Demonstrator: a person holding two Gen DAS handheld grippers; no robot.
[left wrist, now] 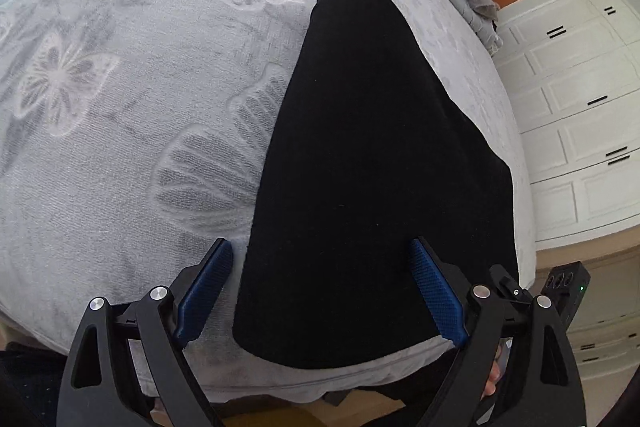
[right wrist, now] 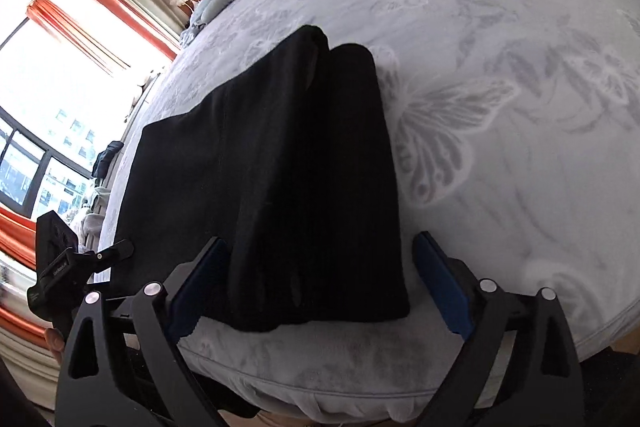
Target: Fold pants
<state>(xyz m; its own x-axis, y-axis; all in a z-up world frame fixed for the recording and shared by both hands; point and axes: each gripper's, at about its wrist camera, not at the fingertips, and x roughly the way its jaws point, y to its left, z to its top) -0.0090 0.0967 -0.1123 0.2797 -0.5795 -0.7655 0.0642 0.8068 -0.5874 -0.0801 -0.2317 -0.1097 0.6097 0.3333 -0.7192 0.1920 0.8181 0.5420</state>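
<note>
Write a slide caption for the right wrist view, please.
Open right tool poised over black pants lying lengthwise on a grey butterfly-patterned bed.

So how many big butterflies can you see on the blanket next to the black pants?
1 whole butterfly beside the pants' edge in the right wrist view. More partial ones fade across the blanket; the pants may hide some.

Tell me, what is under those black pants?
The black pants lie flat on a grey bedspread printed with butterflies, near the edge of the bed. Whatever pattern or object sits directly beneath the cloth is covered and cannot be seen.
</note>
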